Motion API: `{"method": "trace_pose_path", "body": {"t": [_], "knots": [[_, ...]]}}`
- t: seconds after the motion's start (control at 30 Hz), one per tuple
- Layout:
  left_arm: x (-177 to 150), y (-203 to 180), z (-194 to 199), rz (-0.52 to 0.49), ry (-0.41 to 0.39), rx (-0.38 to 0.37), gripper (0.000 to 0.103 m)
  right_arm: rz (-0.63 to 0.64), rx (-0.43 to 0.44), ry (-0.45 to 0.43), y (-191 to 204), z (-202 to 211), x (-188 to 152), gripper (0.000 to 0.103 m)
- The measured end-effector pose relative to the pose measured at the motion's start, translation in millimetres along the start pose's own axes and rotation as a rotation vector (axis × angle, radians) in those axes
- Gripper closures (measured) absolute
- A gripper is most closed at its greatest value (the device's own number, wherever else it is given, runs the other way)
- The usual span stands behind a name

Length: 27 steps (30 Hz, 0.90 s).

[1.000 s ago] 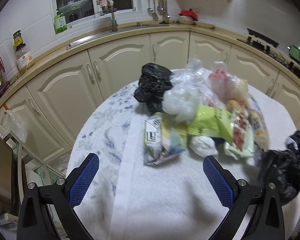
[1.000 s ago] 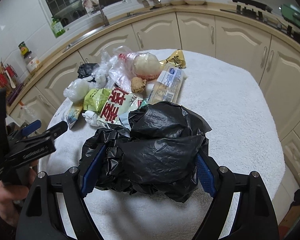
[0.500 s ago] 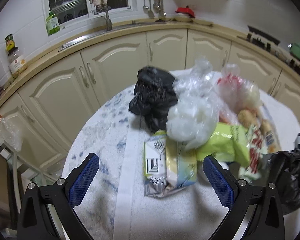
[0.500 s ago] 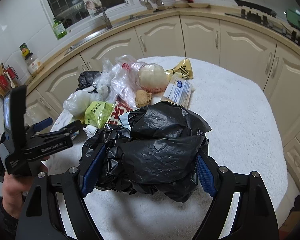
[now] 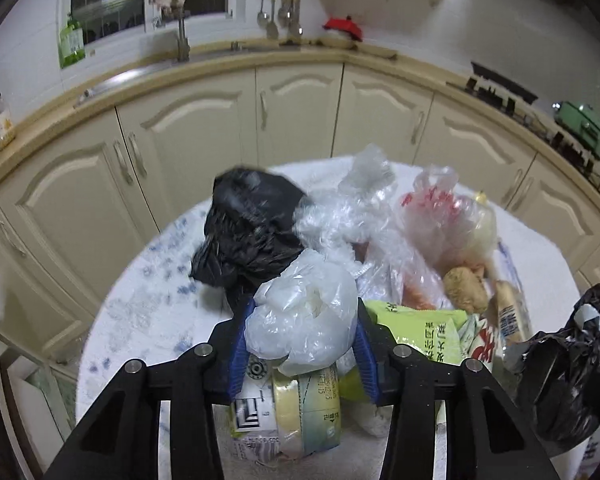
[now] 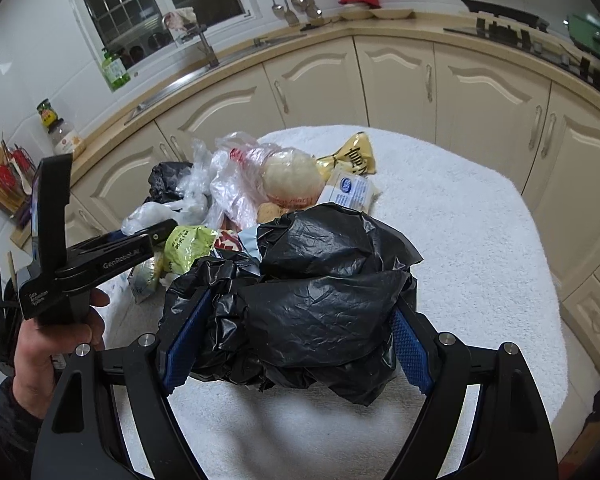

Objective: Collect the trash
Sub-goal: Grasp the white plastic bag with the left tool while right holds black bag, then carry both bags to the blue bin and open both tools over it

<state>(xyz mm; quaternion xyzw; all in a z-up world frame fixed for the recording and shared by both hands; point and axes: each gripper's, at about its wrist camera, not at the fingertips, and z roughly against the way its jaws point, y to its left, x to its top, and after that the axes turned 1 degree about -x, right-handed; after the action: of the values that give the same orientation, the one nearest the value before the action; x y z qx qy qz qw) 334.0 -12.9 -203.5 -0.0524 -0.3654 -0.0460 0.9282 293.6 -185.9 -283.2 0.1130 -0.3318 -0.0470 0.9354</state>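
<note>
A: Why is the left tool [image 5: 302,344] sitting so low over the heap?

B: Its jaws are closing, and the white plastic bag [image 5: 304,320] is bulging between the blue pads [image 5: 238,344]; the pads seem to be pressing its sides already. That bag is lying on top of a flattened printed carton [image 5: 284,416], so it is probably the easiest piece to lift off first.

A: And the right tool [image 6: 296,336]?

B: It is clamped, jaws wide, on the black bin bag [image 6: 320,292], which is bunched up and spilling over both pads. It is probably being held there as the sack the rubbish is going into, near the heap and a little above the white towel-covered surface [image 6: 460,220].

A: Where is the rest of the trash lying?

B: It is piled just beyond the left tool: a crumpled small black bag [image 5: 252,232] at the far left, clear plastic bags [image 5: 356,208] behind the white one, a red-printed bag [image 5: 440,216] holding a pale round lump, and a green snack packet [image 5: 424,328] to the right. A person's hand [image 6: 56,340] is gripping the left tool's handle, keeping it angled down at the pile
</note>
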Motion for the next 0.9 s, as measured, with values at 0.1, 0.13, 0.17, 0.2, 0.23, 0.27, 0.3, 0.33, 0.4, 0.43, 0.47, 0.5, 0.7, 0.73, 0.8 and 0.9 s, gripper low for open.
{"method": "trace_pose_path", "body": {"t": [0.1, 0.13, 0.17, 0.2, 0.23, 0.27, 0.3, 0.33, 0.4, 0.43, 0.47, 0.5, 0.7, 0.73, 0.8, 0.9], "knots": [[1, 3, 13, 0.006, -0.042, -0.009, 0.062, -0.015, 0.005, -0.013, -5, 8, -1, 0.019], [0, 2, 17, 0.005, -0.055, -0.009, 0.062, -0.022, 0.009, -0.018, -7, 11, -1, 0.019], [-1, 2, 22, 0.006, -0.068, -0.011, 0.062, -0.026, 0.011, -0.025, -8, 14, -2, 0.019], [-2, 2, 28, 0.005, -0.083, -0.014, 0.062, -0.03, 0.011, -0.031, -10, 17, -2, 0.019], [-3, 1, 35, 0.002, -0.103, -0.017, 0.062, -0.034, 0.015, -0.038, -12, 21, -2, 0.019], [-4, -2, 44, -0.002, -0.125, -0.022, 0.062, -0.039, 0.019, -0.046, -13, 25, -3, 0.019], [-6, -5, 52, -0.008, -0.145, -0.029, 0.062, -0.045, 0.021, -0.057, -16, 30, -3, 0.019], [-7, -8, 60, -0.014, -0.164, -0.037, 0.062, -0.051, 0.021, -0.071, -19, 36, -3, 0.019], [-10, -19, 73, -0.023, -0.197, -0.053, 0.062, -0.066, 0.023, -0.1, -26, 50, -3, 0.019], [-11, -26, 81, -0.031, -0.215, -0.068, 0.062, -0.073, 0.024, -0.111, -29, 55, -3, 0.019], [-13, -32, 86, -0.037, -0.228, -0.082, 0.062, -0.083, 0.025, -0.127, -35, 63, -4, 0.019], [-15, -38, 93, -0.044, -0.241, -0.098, 0.062, -0.091, 0.018, -0.144, -40, 72, -4, 0.019], [-24, -91, 118, -0.106, -0.307, -0.202, 0.062, -0.153, -0.038, -0.242, -83, 121, -6, 0.019], [-25, -104, 122, -0.119, -0.316, -0.228, 0.062, -0.163, -0.048, -0.256, -90, 129, -7, 0.019], [-28, -114, 126, -0.135, -0.321, -0.262, 0.062, -0.186, -0.081, -0.288, -108, 149, -10, 0.019], [-30, -140, 130, -0.175, -0.329, -0.331, 0.062, -0.223, -0.129, -0.329, -134, 175, -17, 0.019]]}}
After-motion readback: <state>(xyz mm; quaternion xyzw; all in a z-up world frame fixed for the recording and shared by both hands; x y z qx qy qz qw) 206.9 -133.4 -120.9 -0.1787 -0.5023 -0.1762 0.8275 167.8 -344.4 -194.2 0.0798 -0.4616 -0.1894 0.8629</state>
